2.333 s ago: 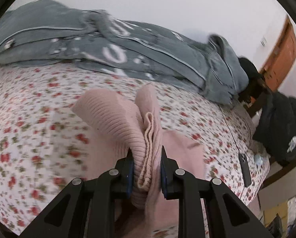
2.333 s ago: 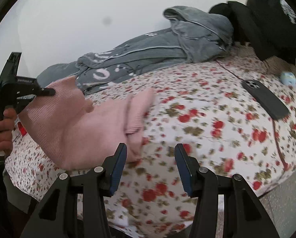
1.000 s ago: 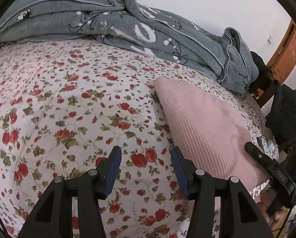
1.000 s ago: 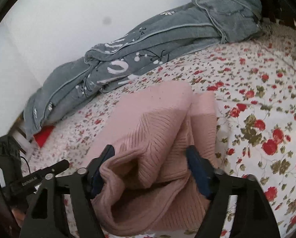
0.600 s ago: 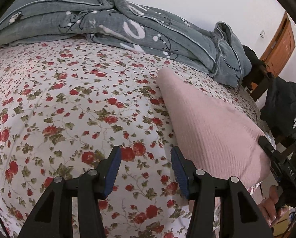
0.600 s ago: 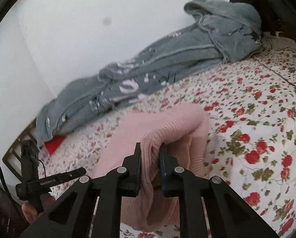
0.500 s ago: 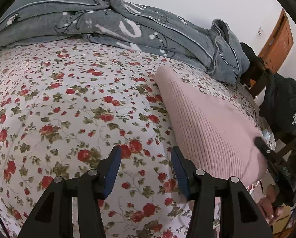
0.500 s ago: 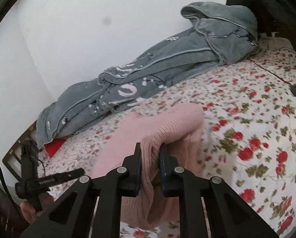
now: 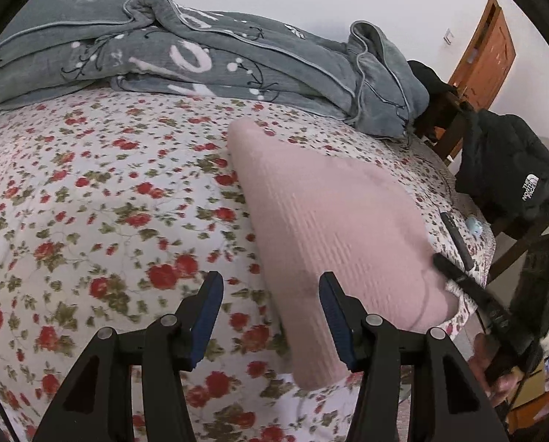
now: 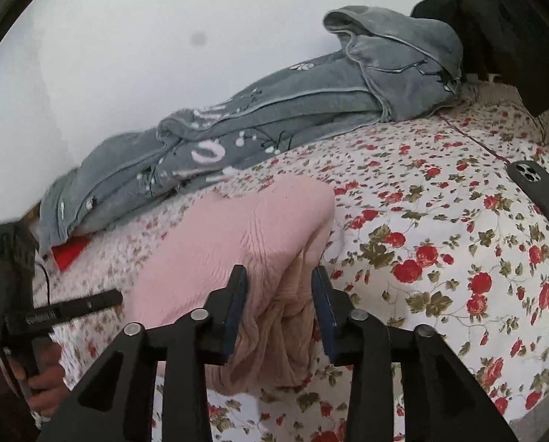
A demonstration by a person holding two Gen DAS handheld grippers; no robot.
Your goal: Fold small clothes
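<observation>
Pink sweater [image 9: 333, 221] lengthwise toward grey blanket [image 9: 200, 55], right tool [image 10: 278, 294] pinching its near hem, left tool [image 9: 270, 309] spread.

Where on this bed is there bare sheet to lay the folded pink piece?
Free: the wide floral sheet between the grey blanket and the near edge, left of the pink sweater. A smaller patch lies between the sweater and the phone. Crowded: the blanket along the wall and the phone's corner.

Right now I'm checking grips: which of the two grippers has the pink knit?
The right gripper: pink knit bunched between its fingers. The left gripper is open above the sheet.
</observation>
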